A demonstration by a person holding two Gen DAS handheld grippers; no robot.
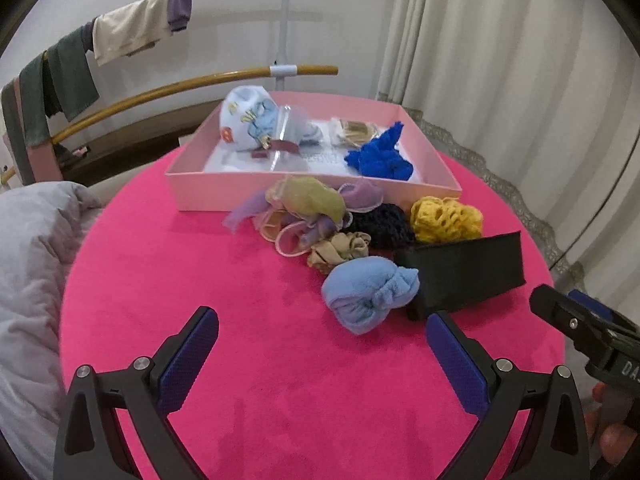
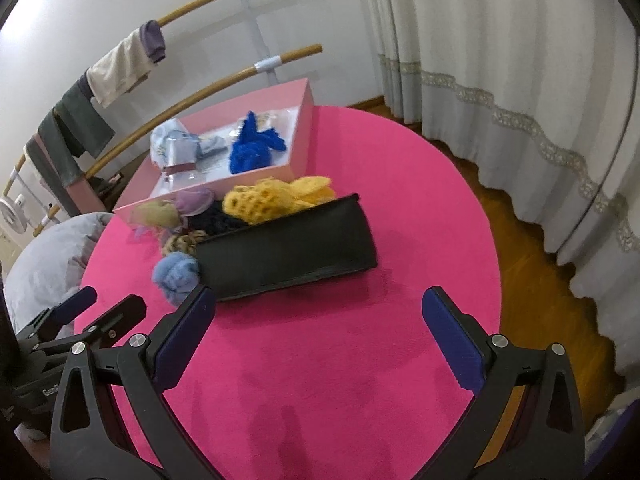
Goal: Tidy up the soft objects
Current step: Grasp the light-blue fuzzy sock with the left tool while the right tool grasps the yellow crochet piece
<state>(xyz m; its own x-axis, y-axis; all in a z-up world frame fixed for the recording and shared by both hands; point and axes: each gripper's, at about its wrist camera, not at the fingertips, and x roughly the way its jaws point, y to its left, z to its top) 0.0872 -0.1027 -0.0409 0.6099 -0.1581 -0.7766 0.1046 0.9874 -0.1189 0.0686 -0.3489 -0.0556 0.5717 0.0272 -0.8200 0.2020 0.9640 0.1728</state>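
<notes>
1. already in the pink box (image 1: 312,196) at 12 o'clock: royal-blue knit (image 1: 380,156), pale printed cloth (image 1: 250,122), small tan bundle (image 1: 354,130).
2. still loose on the pink table (image 1: 180,280), heaped just in front of the box: sheer scrunchies (image 1: 304,204), dark knit (image 1: 380,222), yellow knit (image 1: 446,218), beige scrunchie (image 1: 340,250), light-blue bundle (image 1: 370,292) beside a black pouch (image 1: 464,276).
3. left gripper (image 1: 322,344) spread wide, empty, at 6 o'clock.
4. right gripper (image 2: 318,322) likewise spread, empty, near the pouch.
5. likely under halfway.
</notes>
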